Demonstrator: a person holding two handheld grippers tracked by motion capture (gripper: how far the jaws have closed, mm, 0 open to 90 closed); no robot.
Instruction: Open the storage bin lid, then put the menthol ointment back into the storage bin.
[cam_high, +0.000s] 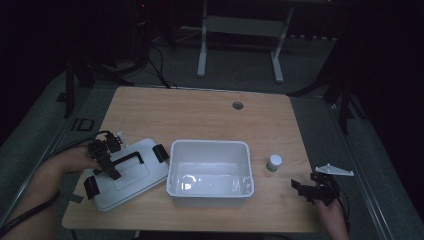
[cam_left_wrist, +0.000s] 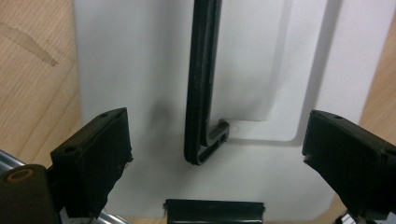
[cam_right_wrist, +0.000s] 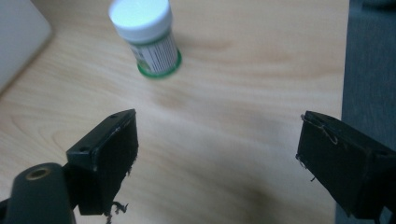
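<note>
Left gripper (cam_high: 107, 159) sits over the white lid (cam_high: 131, 172), jaws spread wide, nothing clamped. In the left gripper view the lid's black handle (cam_left_wrist: 201, 88) runs up between the jaws, clear of both pads; a black latch (cam_left_wrist: 214, 211) sits at the lid's near edge. Lid lies flat on the wooden table (cam_high: 200, 112), left of the white bin (cam_high: 210, 172), its right corner just beside the bin's wall; can't tell if they touch. It carries black latches at both ends. Bin is uncovered, sits mid-table, interior shows bare white floor with glare. Right gripper (cam_high: 312, 189) is at the table's near right corner, jaws wide apart with bare wood between them. Small bottle (cam_right_wrist: 147, 35), white cap, green-trimmed label, stands upright ahead of those jaws, apart from them, on the table just right of the bin, outside it. A corner of the bin shows at the right gripper view's left edge.
</note>
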